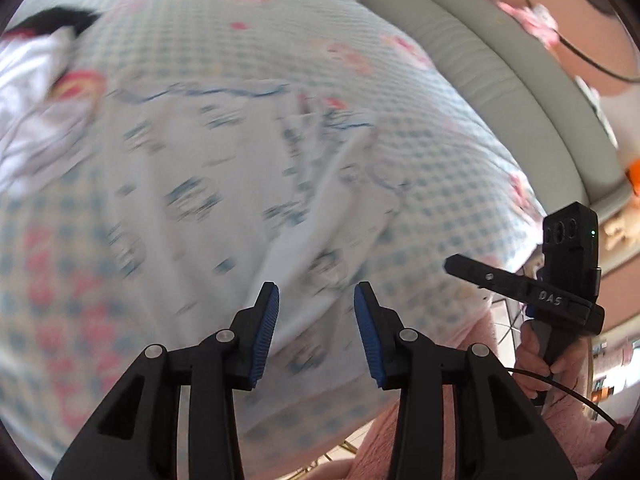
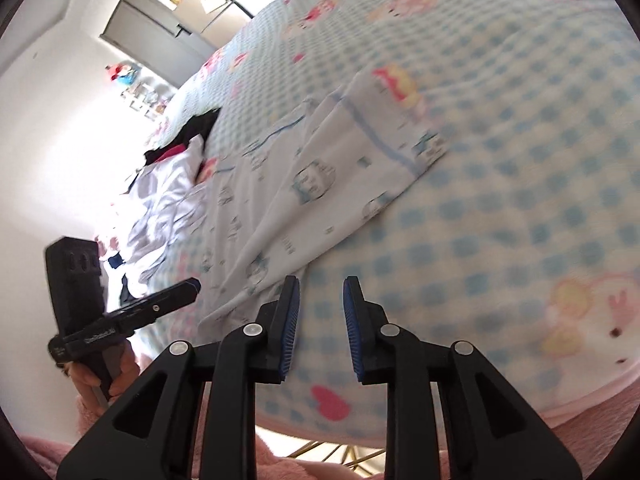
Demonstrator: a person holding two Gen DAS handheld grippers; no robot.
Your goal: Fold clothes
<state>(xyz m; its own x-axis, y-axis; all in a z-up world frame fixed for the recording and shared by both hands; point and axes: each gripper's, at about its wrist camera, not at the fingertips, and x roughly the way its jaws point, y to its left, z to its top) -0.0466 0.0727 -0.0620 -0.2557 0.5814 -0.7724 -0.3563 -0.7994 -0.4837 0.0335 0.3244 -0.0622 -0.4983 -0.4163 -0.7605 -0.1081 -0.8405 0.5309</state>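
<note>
A white garment with small blue prints and blue trim (image 1: pixel 224 200) (image 2: pixel 320 168) lies rumpled on the bed, one layer lapped over another. My left gripper (image 1: pixel 316 292) hovers above its near part, jaws open, nothing between the blue pads (image 1: pixel 266 320). My right gripper (image 2: pixel 321 284) hangs over the blanket just right of the garment's near corner, also open and holding nothing. Each gripper shows side-on in the other's view: the right gripper (image 1: pixel 456 266) held by a hand (image 1: pixel 536 360), and the left gripper (image 2: pixel 196 284).
A blue-checked blanket with pink cartoon prints (image 1: pixel 440 168) (image 2: pixel 500 200) covers the bed. A pile of white clothes (image 2: pixel 160 200) (image 1: pixel 28 112) and a black garment (image 2: pixel 196 128) lie further along. A grey padded headboard (image 1: pixel 500 80) bounds one side; a cabinet (image 2: pixel 160 32) stands beyond.
</note>
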